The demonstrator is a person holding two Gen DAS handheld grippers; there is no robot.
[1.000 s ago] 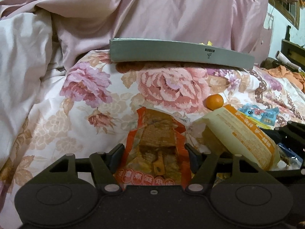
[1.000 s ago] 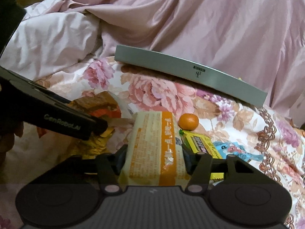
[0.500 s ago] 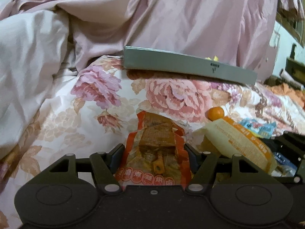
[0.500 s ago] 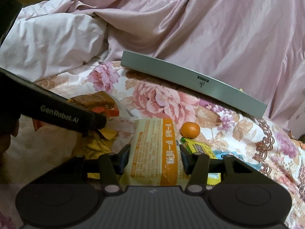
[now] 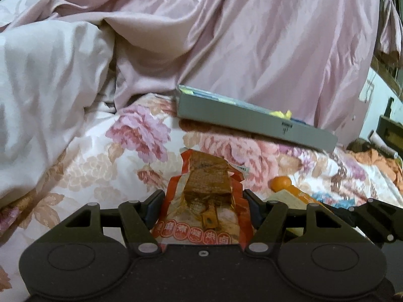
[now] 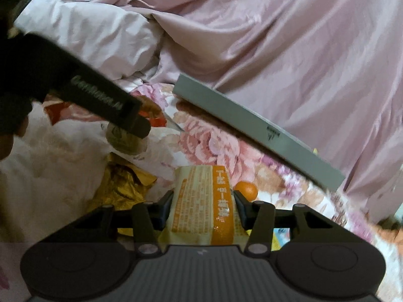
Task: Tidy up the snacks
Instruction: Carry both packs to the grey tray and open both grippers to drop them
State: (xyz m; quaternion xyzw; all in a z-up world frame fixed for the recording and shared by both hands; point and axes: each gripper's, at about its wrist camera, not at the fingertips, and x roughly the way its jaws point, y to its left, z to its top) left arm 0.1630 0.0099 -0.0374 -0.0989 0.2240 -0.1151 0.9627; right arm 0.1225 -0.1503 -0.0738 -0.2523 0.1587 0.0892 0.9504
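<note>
My left gripper (image 5: 201, 198) is shut on an orange-red snack packet (image 5: 205, 201) with brown pieces showing through it, held above the flowered bedspread. My right gripper (image 6: 203, 198) is shut on a pale yellow packet with an orange stripe (image 6: 201, 201). That yellow packet (image 5: 289, 197) also shows at the right of the left wrist view. A grey shallow box (image 5: 252, 118) lies further back on the bed, with yellow and blue items inside it. A small orange fruit (image 6: 245, 190) rests on the bedspread just beyond the right gripper.
Pink and white bedding (image 5: 252, 37) is piled behind the grey box (image 6: 252, 123). A gold crinkled wrapper (image 6: 121, 188) lies left of the right gripper. The left gripper's black body (image 6: 75, 88) crosses the right wrist view at upper left. Blue and yellow packets (image 6: 279, 234) lie at lower right.
Both grippers have risen and moved forward with their packets held. The grey box now appears nearer, and its contents show over its rim in the left wrist view.
</note>
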